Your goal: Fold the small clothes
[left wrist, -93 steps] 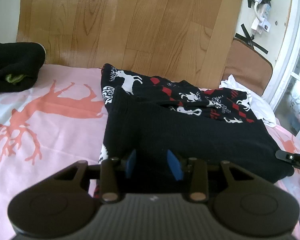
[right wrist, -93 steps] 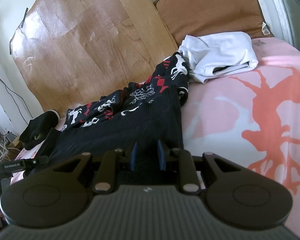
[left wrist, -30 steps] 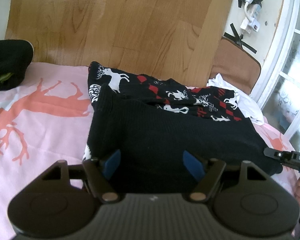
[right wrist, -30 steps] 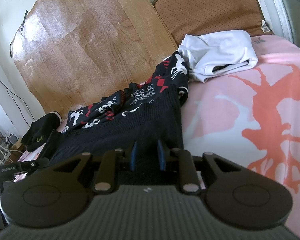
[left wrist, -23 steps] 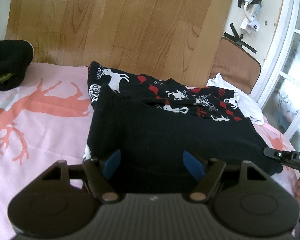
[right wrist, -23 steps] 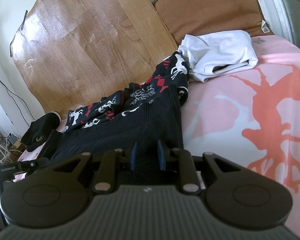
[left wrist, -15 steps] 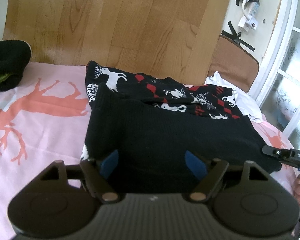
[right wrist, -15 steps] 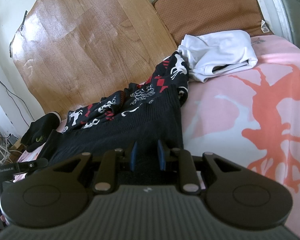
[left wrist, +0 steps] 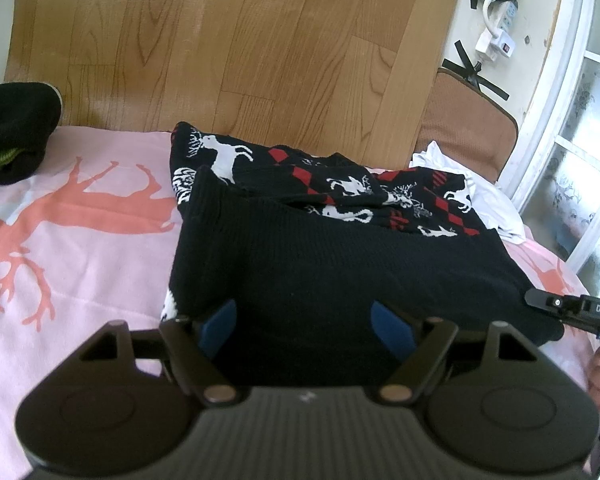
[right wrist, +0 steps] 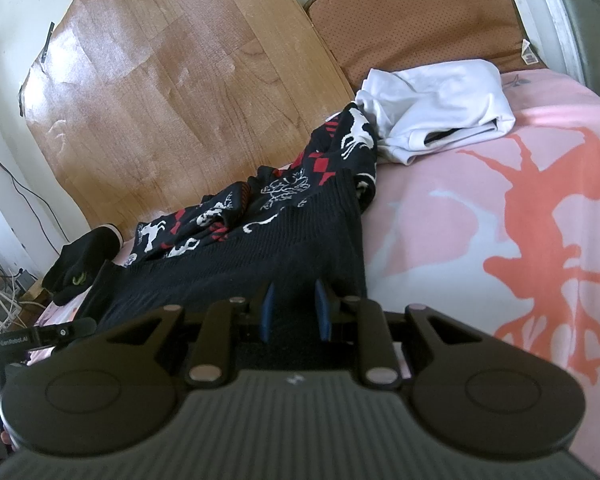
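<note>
The left claw (left wrist: 306, 322) is now spread wide over the near edge of the black reindeer sweater (left wrist: 340, 264), where three seconds ago its blue pads (left wrist: 219, 320) sat close together on the knit. The left wrist view has also shifted slightly, with the dark garment (left wrist: 12, 132) at far left now nearer the frame's edge.

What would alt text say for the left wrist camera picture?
An open left gripper straddles the near edge of a black reindeer-patterned sweater lying on a pink bedsheet. Behind it are a wood-grain board and a white garment.
</note>
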Demonstrator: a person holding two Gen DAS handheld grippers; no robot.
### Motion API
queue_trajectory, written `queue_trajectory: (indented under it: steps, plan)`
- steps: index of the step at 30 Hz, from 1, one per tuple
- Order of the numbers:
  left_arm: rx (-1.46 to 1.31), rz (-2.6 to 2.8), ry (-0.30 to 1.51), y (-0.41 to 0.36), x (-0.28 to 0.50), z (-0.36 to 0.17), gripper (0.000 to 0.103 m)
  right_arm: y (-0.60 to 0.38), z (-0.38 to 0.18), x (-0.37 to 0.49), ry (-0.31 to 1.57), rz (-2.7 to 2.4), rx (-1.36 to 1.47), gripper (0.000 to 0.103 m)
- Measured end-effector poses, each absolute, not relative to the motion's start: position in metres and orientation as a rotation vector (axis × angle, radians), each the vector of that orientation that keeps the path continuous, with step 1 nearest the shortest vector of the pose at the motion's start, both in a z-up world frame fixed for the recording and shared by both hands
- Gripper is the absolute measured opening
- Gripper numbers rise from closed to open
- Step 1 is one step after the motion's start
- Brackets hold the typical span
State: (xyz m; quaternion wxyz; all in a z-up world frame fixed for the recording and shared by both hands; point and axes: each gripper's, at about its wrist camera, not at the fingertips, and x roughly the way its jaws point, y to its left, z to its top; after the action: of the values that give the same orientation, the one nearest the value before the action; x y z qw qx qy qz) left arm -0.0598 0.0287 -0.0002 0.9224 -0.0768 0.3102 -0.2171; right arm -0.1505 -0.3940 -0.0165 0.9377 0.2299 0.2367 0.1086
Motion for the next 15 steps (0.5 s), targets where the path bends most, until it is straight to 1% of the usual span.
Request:
queue_trajectory:
  steps: [15]
  plan:
    - [-0.146, -0.452, 0.64, 0.0283, -0.0586, 0.0001, 0.079, -0.3943, -0.0173, -0.1509, 0.48, 0.224, 0.473, 0.026]
